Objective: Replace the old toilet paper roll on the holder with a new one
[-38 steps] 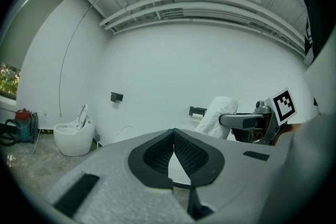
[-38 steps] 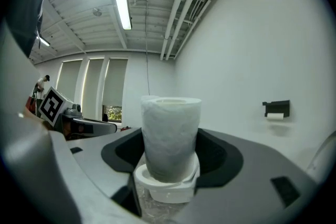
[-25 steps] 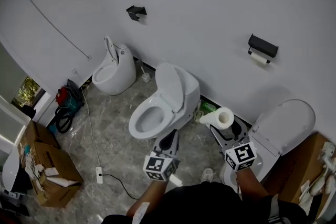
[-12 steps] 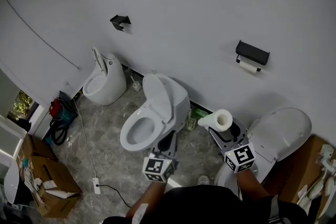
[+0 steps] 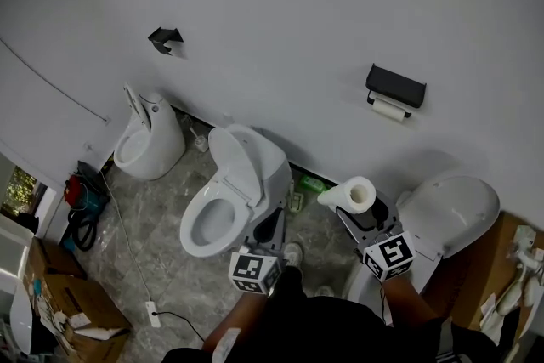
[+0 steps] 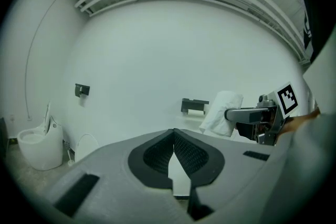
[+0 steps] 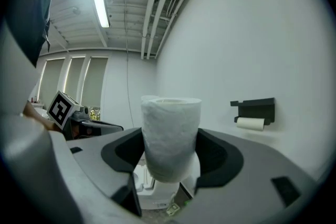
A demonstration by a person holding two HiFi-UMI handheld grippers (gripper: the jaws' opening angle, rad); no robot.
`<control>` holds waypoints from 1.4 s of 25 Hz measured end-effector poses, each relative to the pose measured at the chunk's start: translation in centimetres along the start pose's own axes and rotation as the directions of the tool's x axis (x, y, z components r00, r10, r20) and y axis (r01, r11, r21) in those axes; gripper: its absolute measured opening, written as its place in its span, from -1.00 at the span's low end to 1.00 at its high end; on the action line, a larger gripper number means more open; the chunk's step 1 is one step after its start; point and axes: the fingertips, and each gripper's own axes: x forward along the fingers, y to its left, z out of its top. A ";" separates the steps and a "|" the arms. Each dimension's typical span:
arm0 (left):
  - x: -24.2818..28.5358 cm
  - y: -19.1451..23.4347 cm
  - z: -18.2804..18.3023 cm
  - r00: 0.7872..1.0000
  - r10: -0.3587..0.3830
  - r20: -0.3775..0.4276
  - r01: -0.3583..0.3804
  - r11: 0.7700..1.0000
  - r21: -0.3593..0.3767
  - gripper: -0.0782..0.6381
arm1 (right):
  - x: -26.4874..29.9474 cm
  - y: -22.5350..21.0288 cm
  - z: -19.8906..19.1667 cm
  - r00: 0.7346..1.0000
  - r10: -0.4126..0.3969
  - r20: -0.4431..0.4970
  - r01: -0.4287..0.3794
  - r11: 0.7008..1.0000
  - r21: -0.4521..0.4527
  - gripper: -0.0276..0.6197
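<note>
A full white toilet paper roll (image 5: pixel 353 195) stands upright between the pads of my right gripper (image 5: pixel 363 215), which is shut on it. In the right gripper view the roll (image 7: pixel 170 139) fills the jaws. The black wall holder (image 5: pixel 395 87) with a thin old roll (image 5: pixel 390 109) under it hangs ahead and to the right, well clear of the gripper; it shows as the holder (image 7: pixel 254 108) in the right gripper view and, smaller, as the holder (image 6: pixel 194 105) in the left one. My left gripper (image 5: pixel 272 230) is shut and empty, its pads (image 6: pixel 181 152) meeting, over the middle toilet's side.
A white toilet (image 5: pixel 225 200) with its lid up sits below the left gripper, another toilet (image 5: pixel 455 212) lies under the right arm, and a small one (image 5: pixel 144 136) stands far left. A second black holder (image 5: pixel 165 36) is on the wall. A cardboard box (image 5: pixel 55 310) and a cable (image 5: pixel 153 314) lie on the floor.
The toilets and wall fittings have slid left in the head view: both grippers have moved rightward along the wall, nearer the holder. The roll stays held the same way.
</note>
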 end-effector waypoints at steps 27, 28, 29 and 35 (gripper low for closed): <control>21.8 1.4 2.9 0.858 -0.507 -0.075 0.513 0.854 0.091 -0.77 | 7.3 -11.5 1.6 0.890 -0.455 -0.019 0.456 0.888 0.057 -0.01; 22.2 1.1 3.0 0.852 -0.517 -0.078 0.523 0.847 0.096 -0.77 | 7.0 -11.9 1.4 0.883 -0.468 -0.022 0.469 0.881 0.059 -0.01; 22.6 0.7 3.0 0.846 -0.527 -0.081 0.533 0.840 0.102 -0.77 | 6.7 -12.3 1.2 0.876 -0.481 -0.025 0.482 0.874 0.060 -0.01; 24.3 -2.4 3.0 0.793 -0.599 -0.110 0.609 0.780 0.142 -0.77 | 4.8 -14.9 1.3 0.843 -0.537 -0.024 0.537 0.839 0.088 -0.01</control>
